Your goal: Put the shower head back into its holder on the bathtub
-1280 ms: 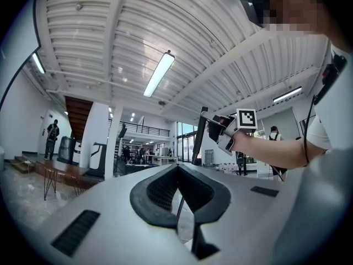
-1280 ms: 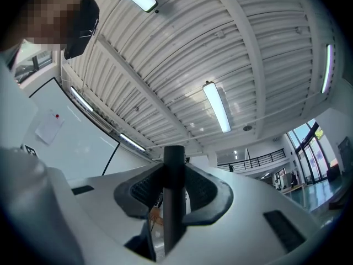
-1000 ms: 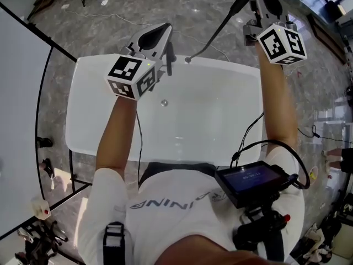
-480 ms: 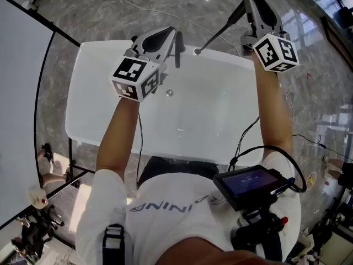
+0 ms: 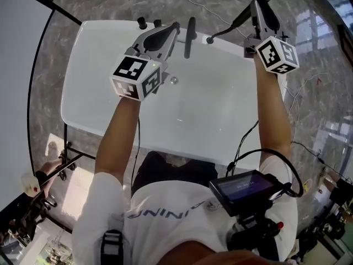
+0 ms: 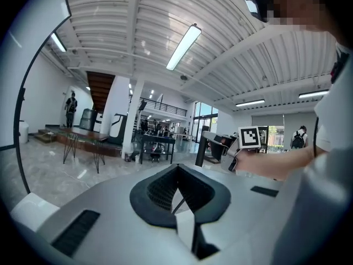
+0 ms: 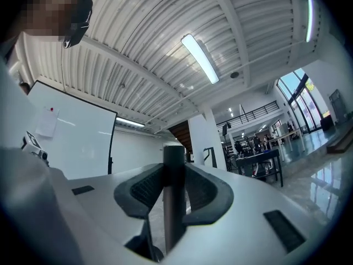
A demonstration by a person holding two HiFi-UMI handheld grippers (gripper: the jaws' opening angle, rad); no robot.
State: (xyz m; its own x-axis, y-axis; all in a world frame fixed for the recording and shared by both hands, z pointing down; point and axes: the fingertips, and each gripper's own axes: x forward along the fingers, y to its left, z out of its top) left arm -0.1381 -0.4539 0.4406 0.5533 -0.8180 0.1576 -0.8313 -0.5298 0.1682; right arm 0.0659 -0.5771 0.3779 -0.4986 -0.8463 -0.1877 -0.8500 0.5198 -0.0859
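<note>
From the head view I look down on the white bathtub (image 5: 74, 87). The right gripper (image 5: 258, 5) is over the far right corner, and its fingers grip the upper part of the black shower head (image 5: 234, 22). The shower head slants down to the left, and its lower end sits at the far rim. I cannot tell from here whether that end is seated in anything. Just left of that end a black bar (image 5: 189, 37) stands on the rim. Further left are two black knobs (image 5: 142, 22). The left gripper (image 5: 171, 31) hangs over the far part of the tub, near the bar but apart from it, and the drain (image 5: 174, 80) shows beside its marker cube (image 5: 137, 77).

The left gripper view shows what the head view cannot: its fingers (image 6: 157, 189) meet at the tips with nothing between them. Past them, off to the right, I see the other gripper's marker cube (image 6: 249, 137) and the hand (image 6: 265, 163) that holds it. The tub is out of this view.

The right gripper view confirms the hold. The shower head (image 7: 174, 197) stands upright as a dark rod, and the right gripper (image 7: 174, 169) is clamped on it from both sides. Behind it I see a whiteboard (image 7: 71, 139) and a ceiling lamp (image 7: 199, 58), but neither the rim nor the rod's lower end.
</note>
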